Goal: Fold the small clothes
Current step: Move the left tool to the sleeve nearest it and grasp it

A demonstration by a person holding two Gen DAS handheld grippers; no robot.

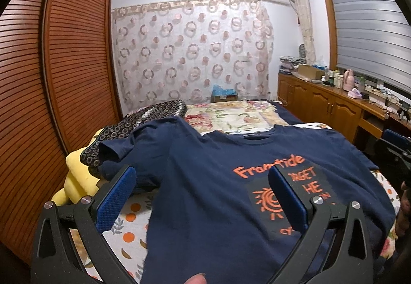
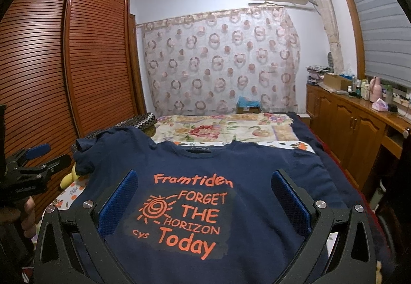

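A navy T-shirt with orange print lies flat, front side up, on the bed, collar toward the far end. Its left sleeve rests bunched on a dark patterned cushion. My left gripper hovers open over the shirt's left half, its blue pads wide apart and holding nothing. My right gripper is open too, above the printed chest, with the lettering showing between its fingers. The left gripper also shows at the left edge of the right wrist view, held by a hand.
A yellow plush toy and a dark ring-patterned cushion lie at the bed's left edge beside a wooden louvred wardrobe. A floral blanket covers the far bed. A cluttered wooden cabinet runs along the right wall.
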